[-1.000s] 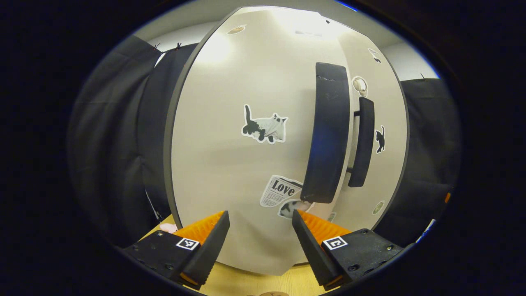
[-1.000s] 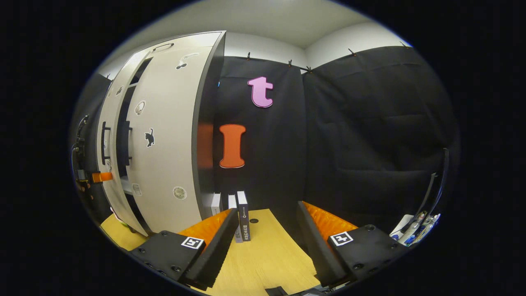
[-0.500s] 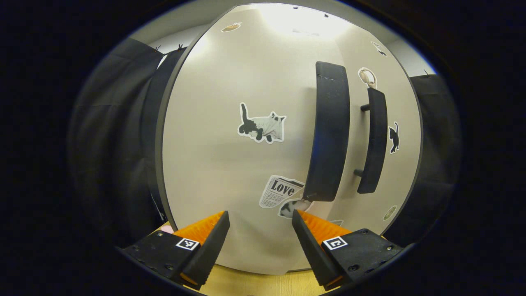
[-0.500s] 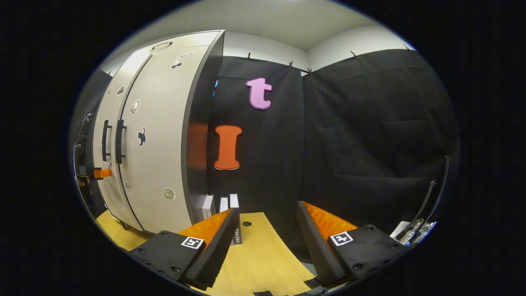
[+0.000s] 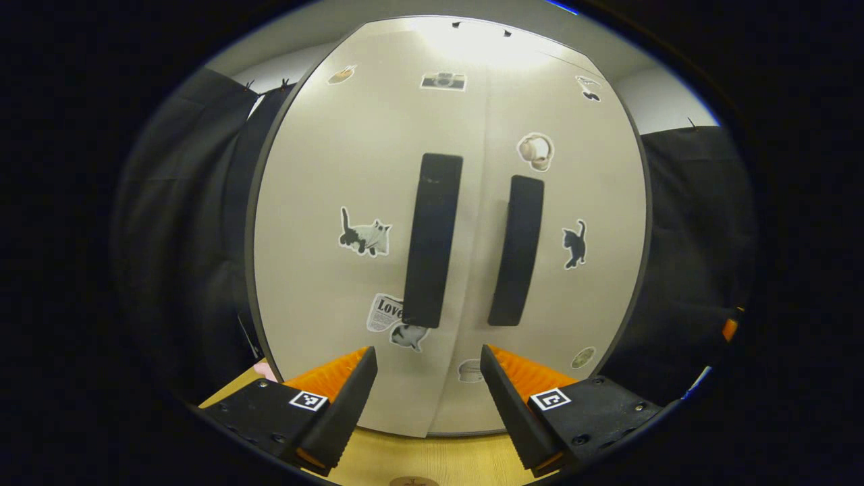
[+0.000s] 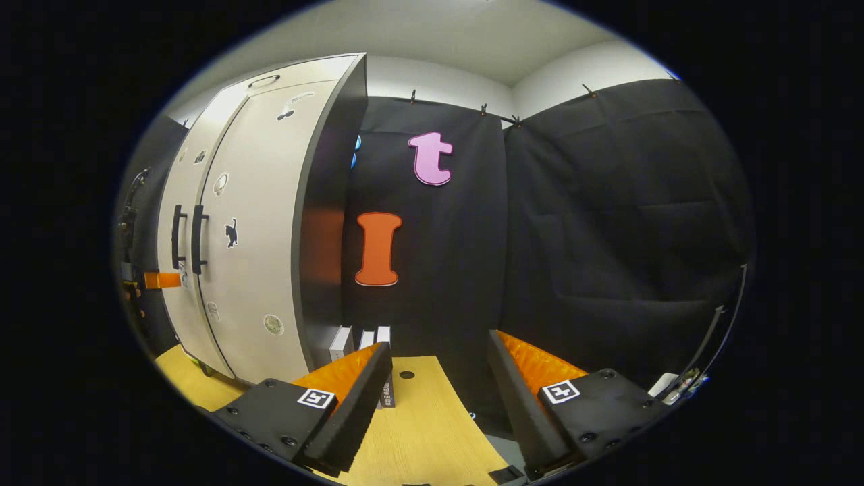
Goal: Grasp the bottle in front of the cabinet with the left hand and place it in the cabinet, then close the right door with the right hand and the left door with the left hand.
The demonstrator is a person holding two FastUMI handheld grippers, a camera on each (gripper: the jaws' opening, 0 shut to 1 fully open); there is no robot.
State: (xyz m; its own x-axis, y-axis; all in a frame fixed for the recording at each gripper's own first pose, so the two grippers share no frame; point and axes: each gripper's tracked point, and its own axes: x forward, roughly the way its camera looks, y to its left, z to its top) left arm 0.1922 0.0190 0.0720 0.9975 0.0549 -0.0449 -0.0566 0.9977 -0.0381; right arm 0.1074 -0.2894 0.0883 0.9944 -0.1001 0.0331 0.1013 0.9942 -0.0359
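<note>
The pale cabinet [image 5: 337, 169] stands straight ahead in the left gripper view with both doors shut. Its left door [image 5: 317, 283] and right door [image 5: 594, 169] meet at a thin seam, and their two dark handles [image 5: 432, 239] hang side by side. What the doors enclose is hidden. My left gripper [image 5: 425, 391] is open and holds nothing, a short way in front of the doors' lower part. In the right gripper view the cabinet [image 6: 256, 202] is at the left, with the left gripper [image 6: 158, 279] in front of it. My right gripper [image 6: 439, 391] is open and holds nothing above the wooden table [image 6: 418, 432].
A few small upright boxes [image 6: 364, 337] stand on the table beside the cabinet's dark side. A round hole [image 6: 406, 374] is in the tabletop. Some clutter [image 6: 682, 388] lies at the far right edge. Black cloth walls close in the booth.
The left door has swung fully shut and lines up with the right door. My left gripper has drawn back and now faces both handles. The right gripper has barely shifted.
</note>
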